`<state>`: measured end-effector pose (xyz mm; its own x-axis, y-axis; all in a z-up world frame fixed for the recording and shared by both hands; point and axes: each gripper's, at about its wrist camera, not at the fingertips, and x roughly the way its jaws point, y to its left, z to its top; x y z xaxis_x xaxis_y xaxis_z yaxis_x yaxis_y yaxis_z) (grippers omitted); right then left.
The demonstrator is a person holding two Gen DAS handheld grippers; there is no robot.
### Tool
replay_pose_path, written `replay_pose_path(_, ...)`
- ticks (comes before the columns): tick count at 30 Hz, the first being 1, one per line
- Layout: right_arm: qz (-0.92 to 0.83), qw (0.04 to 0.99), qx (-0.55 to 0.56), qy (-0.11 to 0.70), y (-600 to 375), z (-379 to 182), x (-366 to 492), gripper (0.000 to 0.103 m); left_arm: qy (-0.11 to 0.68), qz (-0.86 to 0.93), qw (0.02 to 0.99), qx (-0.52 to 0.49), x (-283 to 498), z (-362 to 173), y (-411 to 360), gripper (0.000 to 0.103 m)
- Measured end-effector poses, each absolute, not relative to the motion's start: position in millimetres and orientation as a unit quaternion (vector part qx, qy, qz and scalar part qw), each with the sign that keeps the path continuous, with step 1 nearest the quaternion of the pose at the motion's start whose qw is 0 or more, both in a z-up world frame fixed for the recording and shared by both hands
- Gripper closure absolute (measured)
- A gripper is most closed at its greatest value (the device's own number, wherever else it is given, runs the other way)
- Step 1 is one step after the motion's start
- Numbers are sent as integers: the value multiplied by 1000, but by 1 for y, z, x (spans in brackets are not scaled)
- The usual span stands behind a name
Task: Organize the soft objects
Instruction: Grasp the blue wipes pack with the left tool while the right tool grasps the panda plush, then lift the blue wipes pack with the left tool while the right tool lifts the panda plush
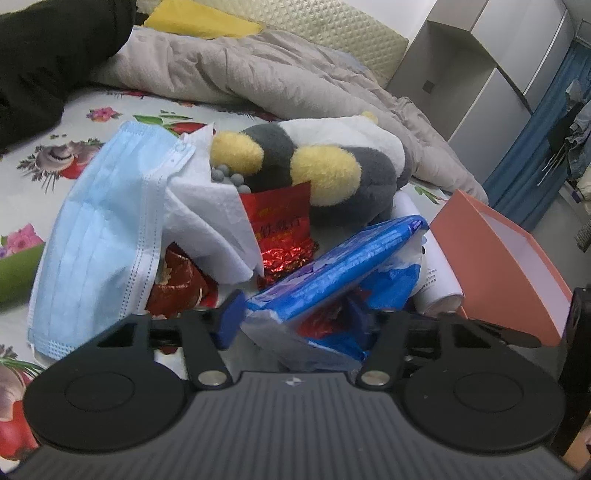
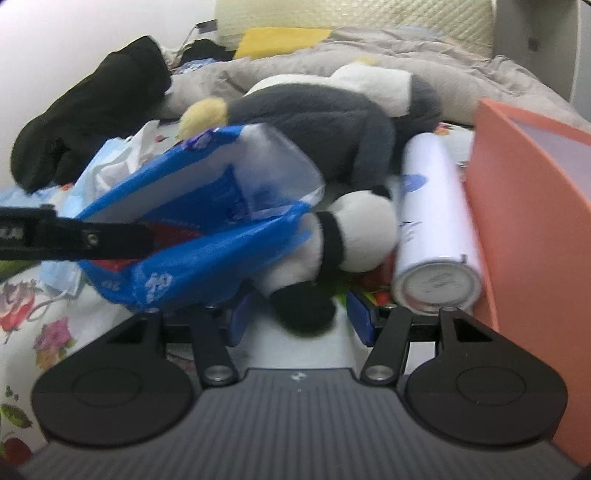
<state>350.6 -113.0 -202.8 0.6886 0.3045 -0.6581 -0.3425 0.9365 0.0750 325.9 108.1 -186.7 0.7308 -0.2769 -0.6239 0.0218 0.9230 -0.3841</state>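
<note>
Two grippers over a heap of soft goods on a floral sheet (image 1: 22,192).

Left gripper (image 1: 295,321): jaws partly apart, around the near end of a blue-and-white plastic pack (image 1: 332,266). Left blue pad clear of the plastic; right pad hidden, so a true grip cannot be told.

Right gripper (image 2: 299,317): jaws partly apart, the black foot of a panda plush (image 2: 351,236) lying between the blue pads. Contact blurred; cannot tell whether it is pinched.

Left wrist view, near to far:
- pack, slanting from 6 toward 2 o'clock;
- blue face mask (image 1: 99,236) at 9 o'clock, draped upright;
- white tissue (image 1: 207,221) beside the mask, overlapping it;
- red foil packets (image 1: 284,229), centre, under the tissue and the pack;
- white can (image 1: 439,280) at 3 o'clock, on its side, against an orange box (image 1: 491,258);
- grey, white and yellow plush (image 1: 332,158) behind the packets;
- beige quilt (image 1: 258,70) at 12 o'clock;
- black garment (image 1: 48,55) at 10 o'clock;
- yellow pillow (image 1: 199,18) at the far edge.

Right wrist view: panda plush at centre, touching the can at 3 o'clock; the pack rises at 9 o'clock with the left gripper's arm across it; the grey plush lies just behind.
</note>
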Motion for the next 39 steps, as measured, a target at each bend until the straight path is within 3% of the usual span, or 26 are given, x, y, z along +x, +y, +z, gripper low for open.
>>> replay_pose_path(4, 175, 917, -43, 355, -104, -207, 346, 45, 349, -82, 915, -188, 321, -193, 111, 57)
replay_pose_path(6, 175, 919, -50, 349, -103, -205, 343, 52, 342, -80, 916, -194, 317, -191, 111, 63)
replay_pose_path(8, 171, 920, -51, 349, -103, -203, 340, 69, 333, -77, 920, -193, 311, -187, 108, 66)
replay_pose_path(9, 167, 920, -54, 350, -102, -201, 340, 70, 330, -76, 921, -191, 308, -185, 106, 68)
replay_pose_path(15, 160, 927, -70, 332, -103, -184, 326, 74, 327, -52, 921, -206, 289, -173, 103, 75)
replay_pose_path(39, 157, 925, -97, 332, -117, -143, 182, 77, 323, 19, 924, -205, 142, -135, 94, 75)
